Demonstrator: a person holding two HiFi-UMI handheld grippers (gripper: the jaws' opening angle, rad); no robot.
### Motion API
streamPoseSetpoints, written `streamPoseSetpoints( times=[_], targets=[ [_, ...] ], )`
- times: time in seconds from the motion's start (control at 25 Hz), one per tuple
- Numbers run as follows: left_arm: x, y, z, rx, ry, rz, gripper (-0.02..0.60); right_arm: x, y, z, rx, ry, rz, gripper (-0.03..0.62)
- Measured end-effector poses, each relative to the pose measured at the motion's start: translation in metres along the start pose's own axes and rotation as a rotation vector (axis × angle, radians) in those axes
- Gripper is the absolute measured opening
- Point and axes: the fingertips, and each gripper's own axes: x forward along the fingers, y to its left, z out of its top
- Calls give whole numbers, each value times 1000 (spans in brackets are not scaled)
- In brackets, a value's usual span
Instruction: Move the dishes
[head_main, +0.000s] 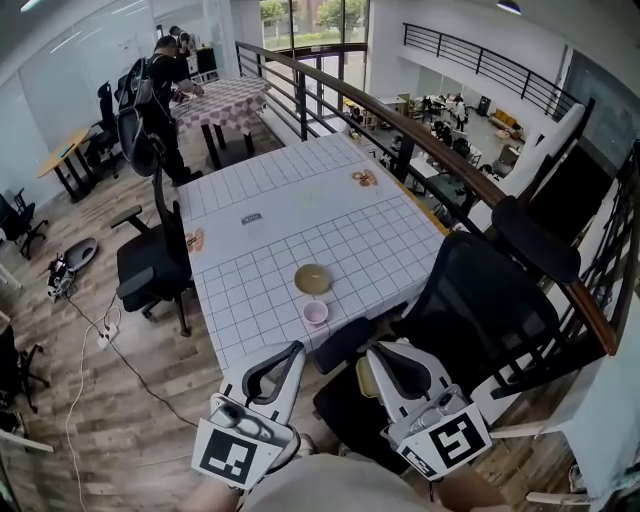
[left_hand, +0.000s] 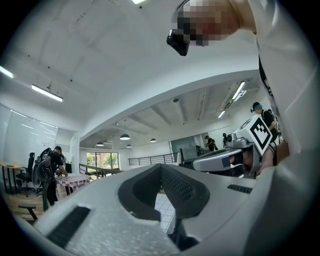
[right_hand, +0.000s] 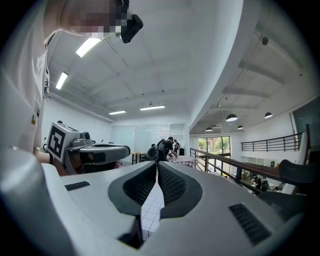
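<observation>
Head view: bowl (head_main: 313, 279) beyond right tool (head_main: 380, 351)

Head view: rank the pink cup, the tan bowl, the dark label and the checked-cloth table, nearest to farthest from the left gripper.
From the left gripper:
1. pink cup, by the near table edge.
2. tan bowl, just beyond it.
3. dark label, mid-table.
4. checked-cloth table, far across the room.
</observation>
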Motion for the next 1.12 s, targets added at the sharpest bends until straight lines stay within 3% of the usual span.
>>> streamPoseSetpoints(
  times=[0.2, 0.64, 0.72, 0.92, 1.12],
  targets=[
    [5, 2, -19, -30, 42, -2, 14, -1, -11, -19, 17, 41, -34, 29],
    [49, 6, -59, -54, 56, -39, 14, 13, -73, -89, 32, 283, -92, 32],
    [62, 0, -72, -67, 76, -54, 14, 13, -87, -107, 31, 341, -87, 32],
    [78, 6, -112, -183, 83, -55, 14, 16, -98, -160, 61, 476, -83, 42],
    [103, 3, -159, -200, 137, -69, 14, 14, -122, -219, 91, 584, -115, 80]
  ],
)
